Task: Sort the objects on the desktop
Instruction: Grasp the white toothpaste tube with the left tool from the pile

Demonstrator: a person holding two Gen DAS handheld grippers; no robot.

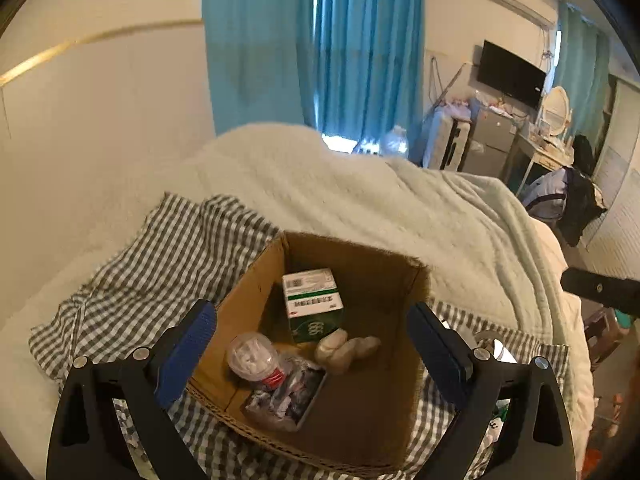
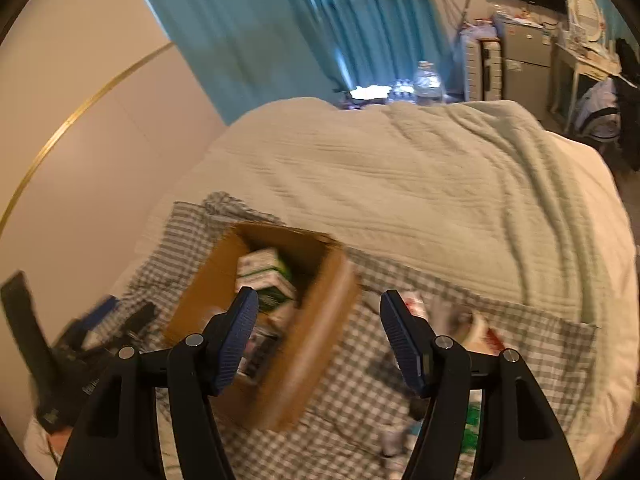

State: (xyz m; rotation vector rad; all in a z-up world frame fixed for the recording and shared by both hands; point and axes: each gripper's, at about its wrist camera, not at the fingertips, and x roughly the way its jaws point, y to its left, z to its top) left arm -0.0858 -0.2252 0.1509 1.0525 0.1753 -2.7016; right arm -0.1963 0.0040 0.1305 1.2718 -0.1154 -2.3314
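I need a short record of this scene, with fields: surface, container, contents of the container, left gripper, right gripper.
surface: checked cloth on a bed
container: open cardboard box on the cloth
contents: green and white carton, clear plastic jar, flat packet, pale lumpy item
left gripper: open, above the box, holds nothing
right gripper: open, empty, over the box's right edge; view blurred

Left gripper [image 1: 312, 340] wide apart, nothing btwn jaws, hovering over open cardboard box [image 1: 360, 412] on checked cloth [image 1: 160, 248]. Inside box: green/white carton [image 1: 314, 304] upright at back, clear plastic jar w/ red cap [image 1: 256, 358] lying on side, beige lumpy item [image 1: 346, 350] beside it, flat printed packet [image 1: 286, 398] at front. Pale blanket [image 1: 360, 200] behind; blue curtain [image 1: 312, 48] in bkgd.
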